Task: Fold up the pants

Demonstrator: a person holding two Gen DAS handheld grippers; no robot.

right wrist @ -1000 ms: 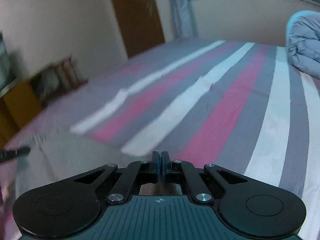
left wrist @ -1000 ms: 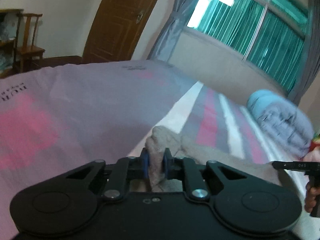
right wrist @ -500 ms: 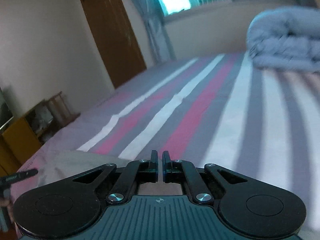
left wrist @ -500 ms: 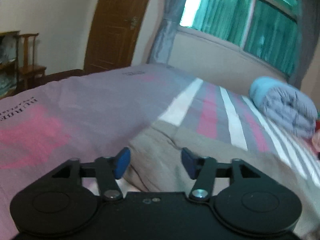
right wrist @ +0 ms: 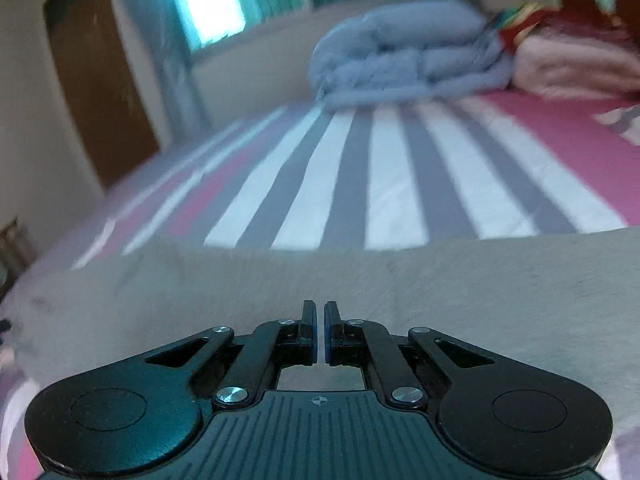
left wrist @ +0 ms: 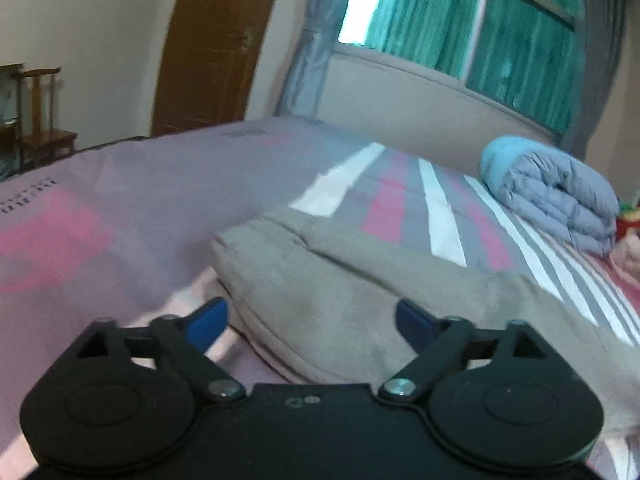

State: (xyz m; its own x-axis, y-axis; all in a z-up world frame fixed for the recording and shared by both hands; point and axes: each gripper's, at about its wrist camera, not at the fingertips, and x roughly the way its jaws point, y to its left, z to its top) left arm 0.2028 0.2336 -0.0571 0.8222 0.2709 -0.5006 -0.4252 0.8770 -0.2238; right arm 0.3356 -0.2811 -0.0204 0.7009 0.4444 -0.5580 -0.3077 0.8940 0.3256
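Note:
Beige-grey pants lie folded on the striped bed sheet, their folded edge toward the left. My left gripper is wide open just above and in front of the pants, holding nothing. In the right wrist view the pants spread as a pale band across the bed. My right gripper hovers over them with its blue pads almost together, a narrow gap between them, and nothing held.
The bed sheet has pink, grey and white stripes. A rolled blue-grey quilt and a pink blanket lie at the far end. A brown door, a wooden chair and a curtained window stand beyond.
My left gripper let go of the bunched pants and opened wide. My right gripper parted slightly and swung right, toward the quilt. The pants now lie flat.

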